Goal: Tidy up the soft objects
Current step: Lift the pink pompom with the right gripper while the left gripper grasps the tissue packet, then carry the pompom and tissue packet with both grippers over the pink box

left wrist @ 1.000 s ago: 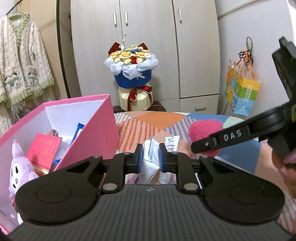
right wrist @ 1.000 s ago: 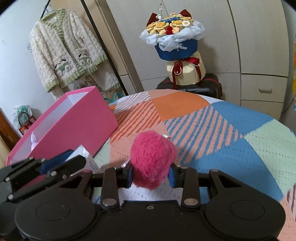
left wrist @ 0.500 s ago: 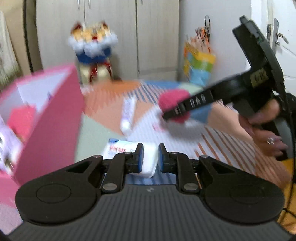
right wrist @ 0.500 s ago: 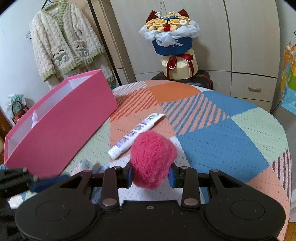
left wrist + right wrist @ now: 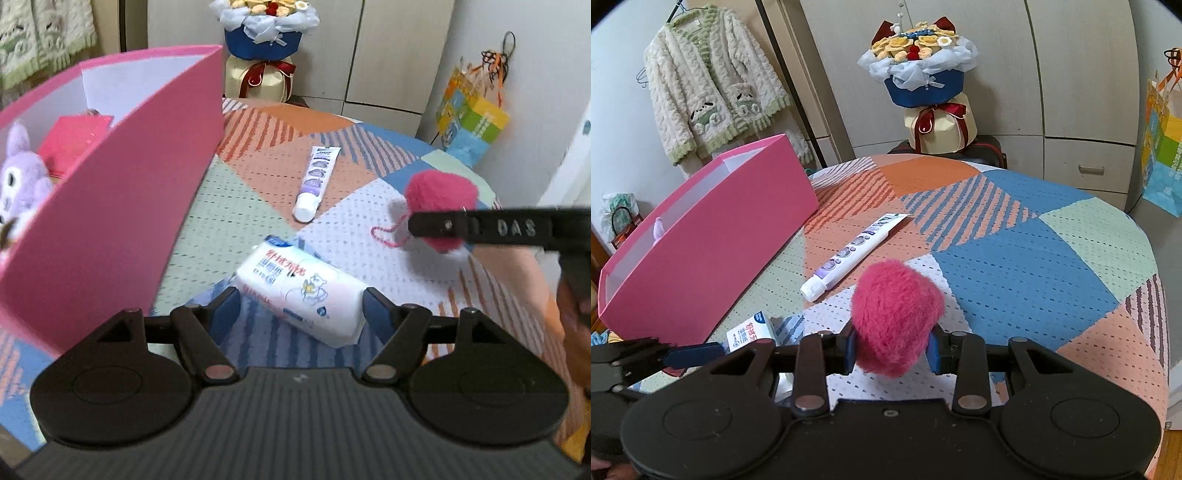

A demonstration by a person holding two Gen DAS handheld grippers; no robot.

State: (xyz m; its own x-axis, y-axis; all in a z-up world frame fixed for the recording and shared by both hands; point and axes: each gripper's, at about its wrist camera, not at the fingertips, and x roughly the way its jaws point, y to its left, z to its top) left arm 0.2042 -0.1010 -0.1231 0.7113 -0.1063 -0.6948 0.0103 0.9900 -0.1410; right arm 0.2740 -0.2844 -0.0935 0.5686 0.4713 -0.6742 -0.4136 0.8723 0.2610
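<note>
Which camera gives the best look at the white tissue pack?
The left wrist view: the tissue pack lies whole between the open fingers. The right wrist view shows only one printed end, the rest hidden behind the gripper.

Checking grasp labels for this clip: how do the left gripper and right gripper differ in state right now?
The left gripper has just been opening; its jaws straddle the tissue pack, which lies on the tablecloth. The right gripper is clamped on the pink pompom, holding it above the cloth. Both point downward over the table.
</note>
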